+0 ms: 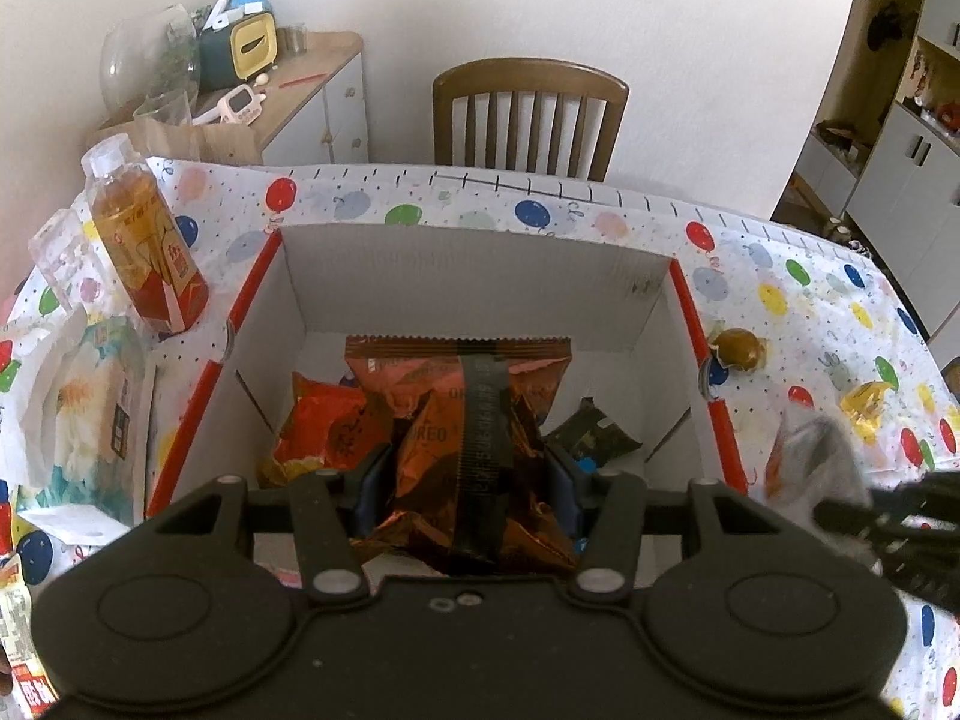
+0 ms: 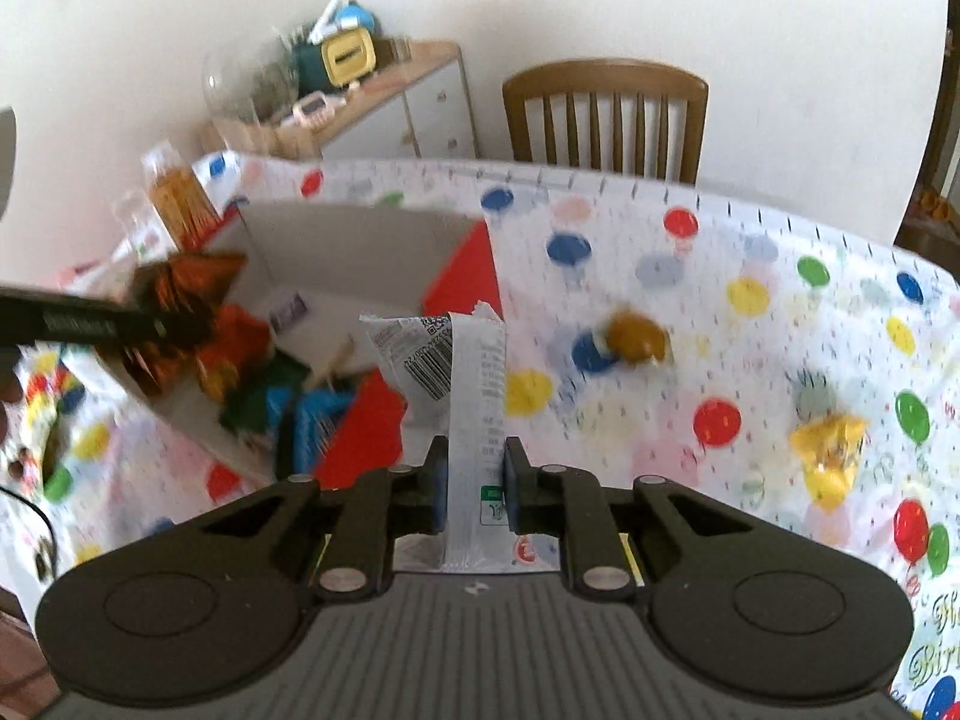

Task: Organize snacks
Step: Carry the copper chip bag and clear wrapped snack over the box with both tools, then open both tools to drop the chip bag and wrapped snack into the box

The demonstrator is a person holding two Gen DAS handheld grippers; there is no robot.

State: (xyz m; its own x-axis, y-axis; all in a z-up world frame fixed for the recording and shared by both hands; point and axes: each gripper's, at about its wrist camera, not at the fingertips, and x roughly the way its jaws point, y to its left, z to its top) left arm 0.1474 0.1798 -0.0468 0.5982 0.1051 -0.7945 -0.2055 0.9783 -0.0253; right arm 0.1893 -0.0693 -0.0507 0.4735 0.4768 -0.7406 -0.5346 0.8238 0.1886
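the left gripper [image 1: 471,468] is pinching a crinkly copper-orange foil snack packet with a dark seam strip [image 1: 474,420], holding it over the open white cardboard box with red edges [image 1: 480,258]. inside that box lie an orange-red snack bag [image 1: 324,420] and a small dark wrapped snack [image 1: 591,429]. the foil packet looks puffy and light; its sides buckle where the pads press, so it gives easily and whatever is inside could probably crush under a hard squeeze. a hold across the middle, as here, seems safest, since the glossy film may slip at the crimped ends.

the right gripper [image 2: 477,483] is closed tight on a flat white plastic snack wrapper with a barcode and printed text [image 2: 465,384], which stands up from between the pads, above the balloon-patterned tabletop [image 2: 750,240] and just right of the box. this wrapper looks thin, floppy and nearly weightless; the top edge bends over. gripped low down like this, it will likely flap when swung, so a hold nearer its middle would steady it.

still lying on the tabletop are a yellow crumpled candy wrapper [image 2: 831,450] and a brown rounded sweet in clear wrap [image 2: 636,339], both small and light, and best nipped across the body, not by the twisted ends.
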